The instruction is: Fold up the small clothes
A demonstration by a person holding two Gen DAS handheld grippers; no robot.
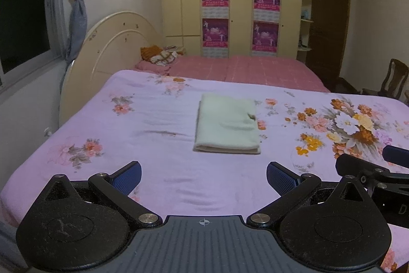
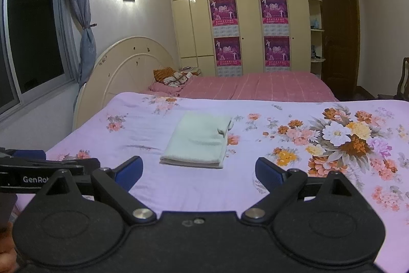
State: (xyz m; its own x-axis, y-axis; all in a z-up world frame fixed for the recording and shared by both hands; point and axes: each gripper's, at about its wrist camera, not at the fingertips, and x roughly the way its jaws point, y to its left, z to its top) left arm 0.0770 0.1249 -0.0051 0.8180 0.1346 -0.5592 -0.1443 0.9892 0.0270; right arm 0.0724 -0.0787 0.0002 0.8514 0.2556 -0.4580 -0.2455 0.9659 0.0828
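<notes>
A pale green garment [image 1: 226, 126] lies folded into a neat rectangle on the lilac flowered bedsheet [image 1: 127, 124]; it also shows in the right wrist view [image 2: 198, 141]. My left gripper [image 1: 203, 178] is open and empty, held above the sheet short of the garment's near edge. My right gripper [image 2: 198, 172] is open and empty, also short of the garment and a little to its right. The right gripper shows at the right edge of the left wrist view [image 1: 375, 170], and the left gripper shows at the left edge of the right wrist view [image 2: 43, 168].
A second bed with a pink sheet [image 1: 242, 68] and a pile of cloth [image 1: 159, 55] stands behind. A cream headboard [image 1: 107, 55] is at the left, a wardrobe [image 1: 230, 4] at the back, a chair [image 1: 391, 78] at the right.
</notes>
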